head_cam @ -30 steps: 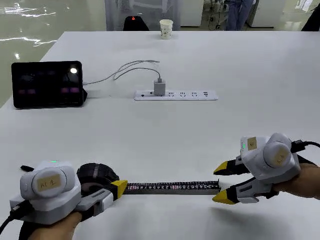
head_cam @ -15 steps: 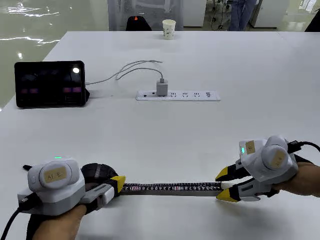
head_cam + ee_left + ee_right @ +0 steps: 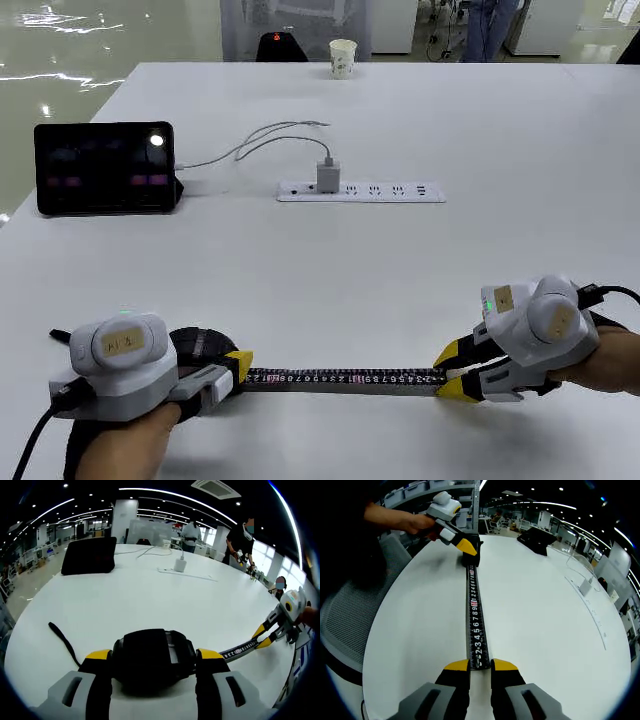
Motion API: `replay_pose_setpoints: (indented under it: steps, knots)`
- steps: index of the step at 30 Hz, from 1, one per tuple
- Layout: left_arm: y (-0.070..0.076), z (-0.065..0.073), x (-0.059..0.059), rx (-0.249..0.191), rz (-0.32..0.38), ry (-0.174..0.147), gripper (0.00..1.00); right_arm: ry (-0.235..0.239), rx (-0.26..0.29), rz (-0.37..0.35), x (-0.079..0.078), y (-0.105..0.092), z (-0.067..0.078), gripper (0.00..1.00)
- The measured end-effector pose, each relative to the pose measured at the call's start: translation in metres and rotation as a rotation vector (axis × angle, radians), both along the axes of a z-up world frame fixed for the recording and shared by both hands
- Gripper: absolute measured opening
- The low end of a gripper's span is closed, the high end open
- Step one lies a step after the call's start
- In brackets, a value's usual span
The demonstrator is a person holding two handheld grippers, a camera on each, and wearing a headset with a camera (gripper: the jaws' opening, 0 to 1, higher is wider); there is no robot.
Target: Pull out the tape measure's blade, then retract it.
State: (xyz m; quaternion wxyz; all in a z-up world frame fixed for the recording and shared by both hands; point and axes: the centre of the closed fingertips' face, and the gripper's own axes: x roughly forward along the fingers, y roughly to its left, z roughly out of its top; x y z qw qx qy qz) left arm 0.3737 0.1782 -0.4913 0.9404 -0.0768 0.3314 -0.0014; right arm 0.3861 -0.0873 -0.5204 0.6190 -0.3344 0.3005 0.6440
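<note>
Head view, workbench (image 3: 420,270): we find the tape measure case (image 3: 195,350) at 7 o'clock, resting on the white top. The left gripper (image 3: 228,370) is clenched around it. In the left gripper view the black case sits squarely between the two yellow-tipped jaws, touching both. A thin black strap (image 3: 62,640) trails from the case across the table toward 10 o'clock of that view.

The blade (image 3: 345,377) is drawn out of the case. It runs flat along the table toward 3 o'clock in the head view, printed face up. Its far end is at 4 o'clock, clamped in the right gripper (image 3: 448,372). The right gripper view confirms this: the jaws stand almost together with the blade's tip pinched between them. From there the numbered blade runs straight toward 12 o'clock of that view, up to the case.

Elsewhere in the head view we note:
- a dark tablet (image 3: 105,168) standing at 10 o'clock;
- a white power strip (image 3: 360,191) just above centre, with a charger (image 3: 328,176) plugged in;
- a cable (image 3: 250,140) running from the charger to the tablet;
- a paper cup (image 3: 342,57) at 12 o'clock, near the far edge.

All of these lie well apart from the tape measure.
</note>
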Motion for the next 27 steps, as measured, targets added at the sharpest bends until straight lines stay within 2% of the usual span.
replay_pose_setpoints:
  steps: [11, 27]
  knots:
    - [0.0, -0.0027, 0.0003, 0.001, 0.009, 0.02, 0.64, 0.008, 0.001, -0.007, -0.0002, -0.0002, -0.0001, 0.11]
    - [0.0009, -0.0042, -0.0013, 0.03, 0.011, 0.045, 0.61, -0.004, -0.007, 0.001, 0.0002, -0.0007, -0.0003, 0.1]
